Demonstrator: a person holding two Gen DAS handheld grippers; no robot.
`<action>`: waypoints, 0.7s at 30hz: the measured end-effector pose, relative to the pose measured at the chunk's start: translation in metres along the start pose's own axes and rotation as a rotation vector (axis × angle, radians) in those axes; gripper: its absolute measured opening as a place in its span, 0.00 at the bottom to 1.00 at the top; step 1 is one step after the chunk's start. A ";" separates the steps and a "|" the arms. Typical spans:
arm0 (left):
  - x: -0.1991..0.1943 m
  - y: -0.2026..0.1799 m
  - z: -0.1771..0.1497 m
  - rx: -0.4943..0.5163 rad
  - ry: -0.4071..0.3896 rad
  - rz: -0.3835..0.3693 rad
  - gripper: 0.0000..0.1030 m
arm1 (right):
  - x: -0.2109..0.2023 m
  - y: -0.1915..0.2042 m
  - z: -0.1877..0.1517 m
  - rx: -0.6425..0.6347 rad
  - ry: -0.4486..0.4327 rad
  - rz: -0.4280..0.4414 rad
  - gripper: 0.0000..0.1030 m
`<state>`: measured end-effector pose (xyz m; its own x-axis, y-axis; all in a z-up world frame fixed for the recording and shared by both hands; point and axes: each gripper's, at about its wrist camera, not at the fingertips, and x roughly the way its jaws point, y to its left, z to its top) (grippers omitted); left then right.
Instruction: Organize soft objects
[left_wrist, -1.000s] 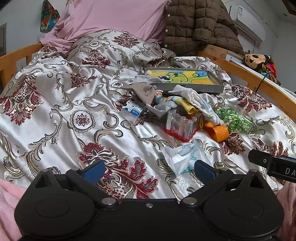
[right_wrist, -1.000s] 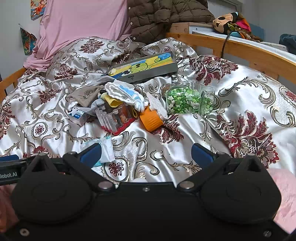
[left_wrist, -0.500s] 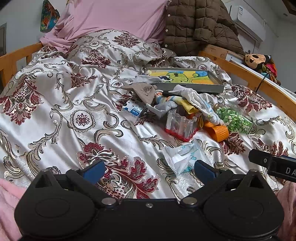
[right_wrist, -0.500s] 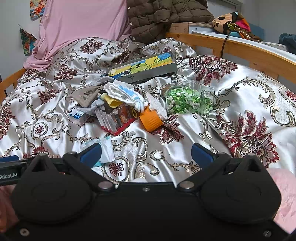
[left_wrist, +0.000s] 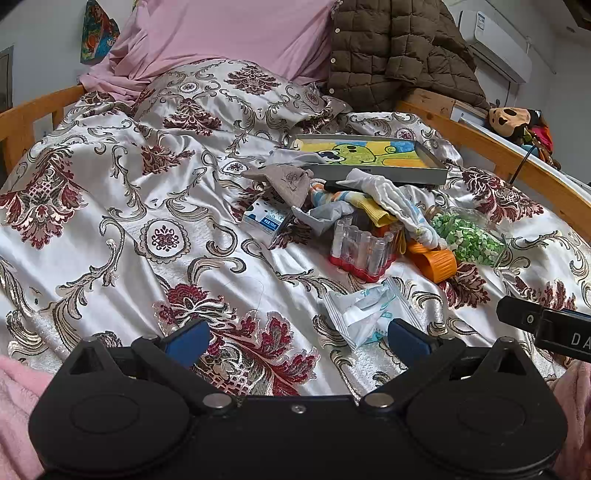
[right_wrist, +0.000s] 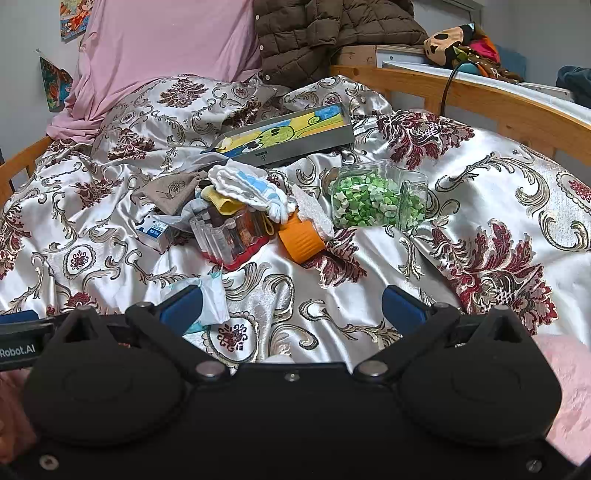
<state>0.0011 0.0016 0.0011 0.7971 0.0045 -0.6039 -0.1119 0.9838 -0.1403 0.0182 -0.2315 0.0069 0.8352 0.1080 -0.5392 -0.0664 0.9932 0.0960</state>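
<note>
A heap of small soft things lies mid-bed: a grey-brown cloth (left_wrist: 288, 182) (right_wrist: 173, 190), a white and blue sock (left_wrist: 388, 194) (right_wrist: 247, 184), a yellow cloth (left_wrist: 373, 212) (right_wrist: 221, 203) and a grey cloth (left_wrist: 325, 216). A crumpled white tissue packet (left_wrist: 364, 314) (right_wrist: 210, 299) lies nearest me. My left gripper (left_wrist: 297, 338) is open and empty, low over the bedspread short of the heap. My right gripper (right_wrist: 291, 308) is open and empty, also short of the heap.
Among the heap are a clear ribbed container with a red base (left_wrist: 364, 249) (right_wrist: 229, 236), an orange cup (left_wrist: 436, 262) (right_wrist: 301, 240), a jar of green stars (left_wrist: 469, 238) (right_wrist: 376, 197), a small blue-white carton (left_wrist: 266, 219) and a cartoon-lidded tin box (left_wrist: 369, 157) (right_wrist: 288, 138). Wooden rails (left_wrist: 517, 166) edge the bed.
</note>
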 end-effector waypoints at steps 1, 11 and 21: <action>0.000 0.000 0.000 0.000 0.000 0.000 0.99 | 0.000 0.000 0.000 0.000 0.000 0.000 0.99; 0.000 0.000 0.000 0.000 0.000 0.001 0.99 | -0.001 0.000 -0.001 0.001 -0.001 0.001 0.99; 0.000 -0.001 0.000 0.003 0.002 0.002 0.99 | 0.000 -0.001 0.000 0.004 -0.002 0.002 0.99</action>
<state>0.0016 0.0011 0.0013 0.7957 0.0064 -0.6056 -0.1119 0.9843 -0.1367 0.0182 -0.2328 0.0070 0.8362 0.1101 -0.5372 -0.0660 0.9927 0.1006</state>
